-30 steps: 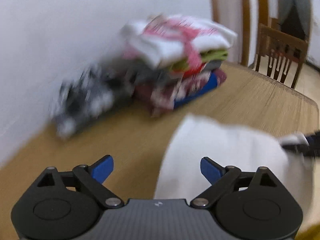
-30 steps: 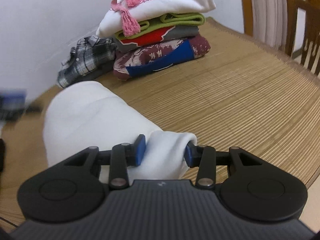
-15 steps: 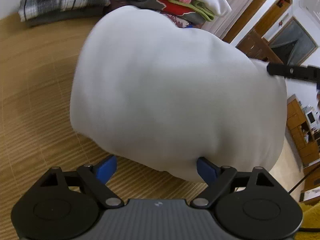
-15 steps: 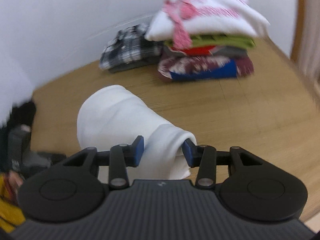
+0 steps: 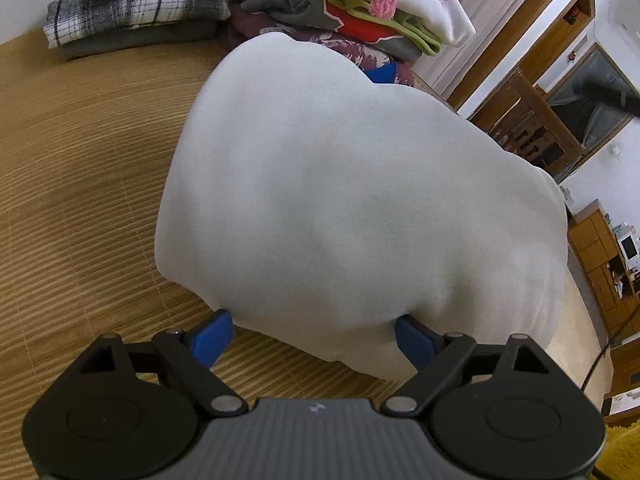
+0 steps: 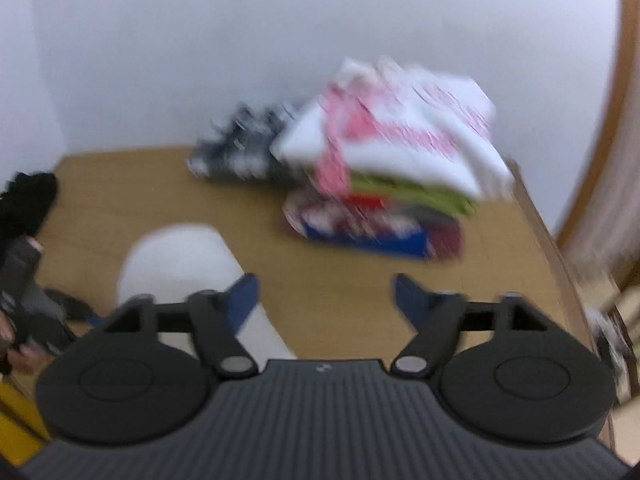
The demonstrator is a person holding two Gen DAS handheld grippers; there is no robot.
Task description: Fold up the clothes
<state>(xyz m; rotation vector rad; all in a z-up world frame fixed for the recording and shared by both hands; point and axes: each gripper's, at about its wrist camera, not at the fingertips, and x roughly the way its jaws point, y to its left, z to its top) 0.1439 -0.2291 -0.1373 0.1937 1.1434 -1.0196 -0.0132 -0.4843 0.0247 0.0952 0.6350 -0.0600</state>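
A white folded garment (image 5: 360, 200) lies on the bamboo mat (image 5: 80, 160) and fills the left wrist view. My left gripper (image 5: 314, 340) points down at its near edge, jaws wide and opening a little. The fabric bulges between the blue fingertips (image 5: 212, 338) without being pinched. In the blurred right wrist view the same white garment (image 6: 176, 264) lies low at the left, partly behind one finger. My right gripper (image 6: 324, 296) hangs above the mat (image 6: 120, 184), jaws opening with nothing between them.
A stack of folded clothes (image 5: 360, 12) (image 6: 392, 176) and a plaid shirt (image 5: 132, 4) (image 6: 240, 152) sit by the white wall (image 6: 280, 40). The table's right edge (image 6: 540, 220) borders wooden furniture (image 5: 532, 120). A hand (image 6: 16, 356) shows at the left.
My right gripper let go of the white garment's end, spread its jaws and rose away. My left gripper sank and tilted down onto the garment's near edge.
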